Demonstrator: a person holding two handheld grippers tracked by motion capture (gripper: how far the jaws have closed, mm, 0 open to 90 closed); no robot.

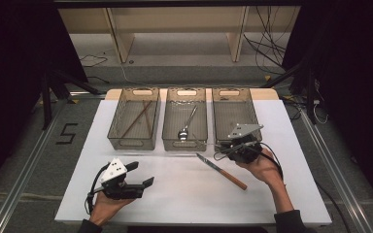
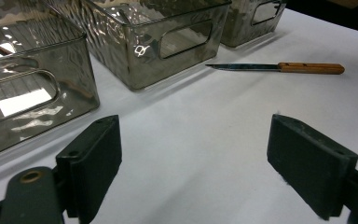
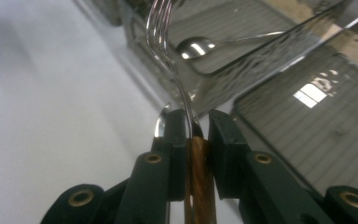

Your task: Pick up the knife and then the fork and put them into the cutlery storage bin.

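We were mid-sort on cutlery: our right gripper was pinching a wooden-handled steel fork by the handle, jaws pressed tight on it, tines pointing toward the trays. In the high view the fork sat lifted just at the near edge of the empty right-hand smoked clear plastic tray. The middle tray held a steel spoon, the left tray brown wooden chopsticks, so we judged the fork belonged in the right one. Next move called for carrying it over that tray's near wall, lowering, then releasing. Our left gripper hovered idle over the white worktop, jaws spread, nothing between them. A wooden-handled knife lay on the worktop, left to sort.
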